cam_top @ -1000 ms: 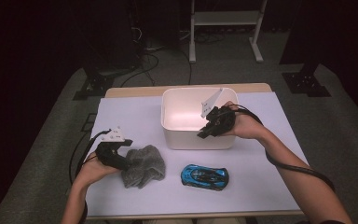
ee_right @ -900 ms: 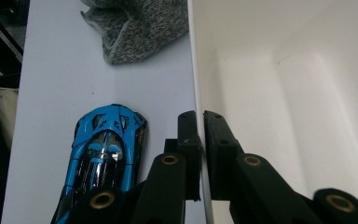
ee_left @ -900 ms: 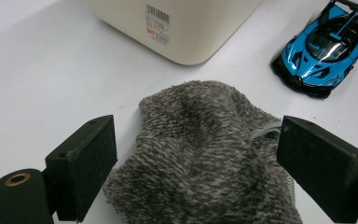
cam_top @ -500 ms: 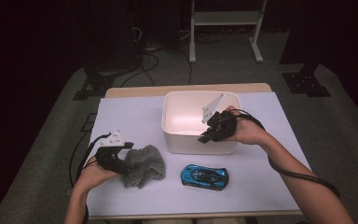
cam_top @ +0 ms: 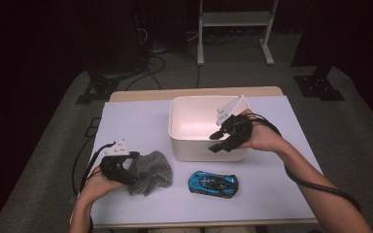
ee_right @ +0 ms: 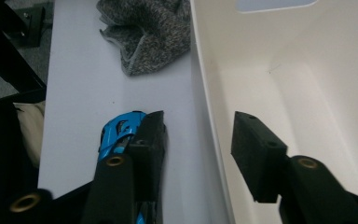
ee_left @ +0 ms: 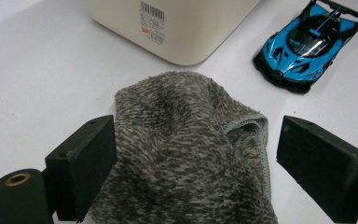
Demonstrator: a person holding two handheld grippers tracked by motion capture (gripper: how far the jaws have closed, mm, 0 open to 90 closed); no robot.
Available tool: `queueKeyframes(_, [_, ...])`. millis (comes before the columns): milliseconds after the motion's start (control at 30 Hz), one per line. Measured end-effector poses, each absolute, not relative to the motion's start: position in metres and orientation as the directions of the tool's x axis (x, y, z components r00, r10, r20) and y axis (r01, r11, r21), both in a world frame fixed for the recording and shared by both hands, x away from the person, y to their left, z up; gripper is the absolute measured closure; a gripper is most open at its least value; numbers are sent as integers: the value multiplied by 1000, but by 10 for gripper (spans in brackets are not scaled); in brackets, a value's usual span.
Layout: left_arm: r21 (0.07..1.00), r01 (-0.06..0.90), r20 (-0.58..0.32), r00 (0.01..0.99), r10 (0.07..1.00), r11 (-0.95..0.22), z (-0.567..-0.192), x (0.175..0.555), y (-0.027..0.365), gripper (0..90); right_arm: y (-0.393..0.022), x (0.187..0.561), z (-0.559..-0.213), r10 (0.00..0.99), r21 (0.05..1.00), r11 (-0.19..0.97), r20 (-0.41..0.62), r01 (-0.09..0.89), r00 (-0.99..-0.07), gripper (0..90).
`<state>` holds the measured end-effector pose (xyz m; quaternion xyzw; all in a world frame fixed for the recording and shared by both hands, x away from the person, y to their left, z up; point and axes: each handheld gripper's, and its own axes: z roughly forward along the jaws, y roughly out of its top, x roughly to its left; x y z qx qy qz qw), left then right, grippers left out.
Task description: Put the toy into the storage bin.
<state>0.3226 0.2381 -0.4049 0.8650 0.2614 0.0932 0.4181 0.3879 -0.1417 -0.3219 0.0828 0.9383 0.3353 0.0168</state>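
A grey fuzzy cloth (cam_top: pixel 151 172) (ee_left: pixel 186 154) lies crumpled at the front left of the white table cover. My left gripper (cam_top: pixel 128 170) (ee_left: pixel 205 170) is open, its jaws standing on either side of the cloth. A blue toy car (cam_top: pixel 212 183) (ee_left: pixel 307 46) (ee_right: pixel 119 130) sits in front of a cream bin (cam_top: pixel 194 145) (ee_right: pixel 261 70). My right gripper (cam_top: pixel 217 141) (ee_right: pixel 200 149) is open and its jaws have just been opening. They straddle the bin's front wall, one jaw inside and one outside, with a gap to each.
The bin's inside looks empty where I can see it; a barcode label (ee_left: pixel 153 18) is on its outer wall. Cables trail from both grippers over the table's edges. Stands and a metal frame (cam_top: pixel 233 29) are on the floor behind the table.
The right gripper's jaws have spread apart over the bin's front wall. Both hands, the cloth and the car stay where they were.
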Motion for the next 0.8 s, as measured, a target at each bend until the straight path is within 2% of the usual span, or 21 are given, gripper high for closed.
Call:
queueKeyframes(100, [773,369,-52,848,527,-517,-405,322,236,111,-146,382,-316,179,648,746,23,151,-984,470])
queueKeyframes(200, [769,365,-45,850,525,-525,-405,322,235,111,-151,373,-307,180,668,731,13,143,-984,374])
queueKeyframes(367, [772,359,-41,851,523,-524,-404,321,235,111,-155,354,-295,173,689,715,-9,119,-985,308])
queueKeyframes(567, [777,357,-42,851,523,-518,-403,320,236,111,-158,331,-295,153,704,702,-3,107,-988,281])
queueKeyframes(800, [783,355,-44,851,524,-510,-401,319,237,111,-160,314,-317,142,702,703,22,117,-990,250])
